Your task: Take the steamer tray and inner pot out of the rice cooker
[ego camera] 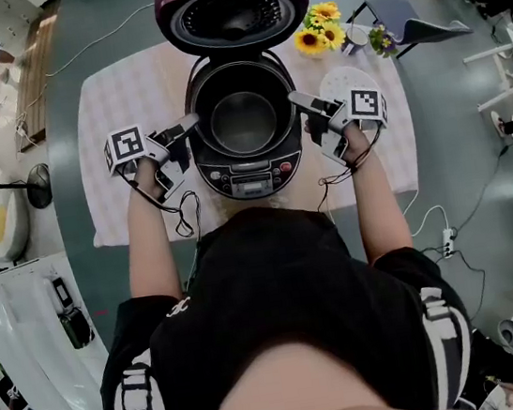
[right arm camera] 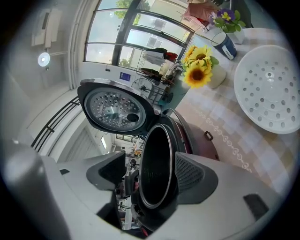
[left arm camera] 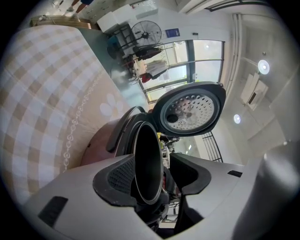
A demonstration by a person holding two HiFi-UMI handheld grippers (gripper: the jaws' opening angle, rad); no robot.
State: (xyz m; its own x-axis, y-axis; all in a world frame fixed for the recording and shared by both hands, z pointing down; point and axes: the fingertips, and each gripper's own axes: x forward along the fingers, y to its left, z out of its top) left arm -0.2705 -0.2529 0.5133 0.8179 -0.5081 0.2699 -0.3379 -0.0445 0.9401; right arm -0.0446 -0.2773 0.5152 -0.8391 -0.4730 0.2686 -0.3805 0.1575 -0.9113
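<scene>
The rice cooker [ego camera: 253, 179] stands on the checked cloth with its lid [ego camera: 231, 9] swung up. The dark inner pot [ego camera: 243, 121] sits inside it. My left gripper [ego camera: 186, 139] is at the pot's left rim and my right gripper [ego camera: 303, 112] at its right rim. In the left gripper view the pot rim [left arm camera: 148, 154] runs between the jaws of the left gripper [left arm camera: 152, 174], with a gap at the inner pad. The right gripper [right arm camera: 151, 174] straddles the pot rim [right arm camera: 155, 164] the same way. The white perforated steamer tray [right arm camera: 269, 96] lies on the cloth to the right [ego camera: 338, 79].
A vase of sunflowers [ego camera: 320, 34] and a small pot of purple flowers [ego camera: 381, 40] stand at the table's back right, near the tray. A chair [ego camera: 416, 23] sits beyond them. The checked cloth [ego camera: 127, 94] stretches left of the cooker. Cables hang from both grippers.
</scene>
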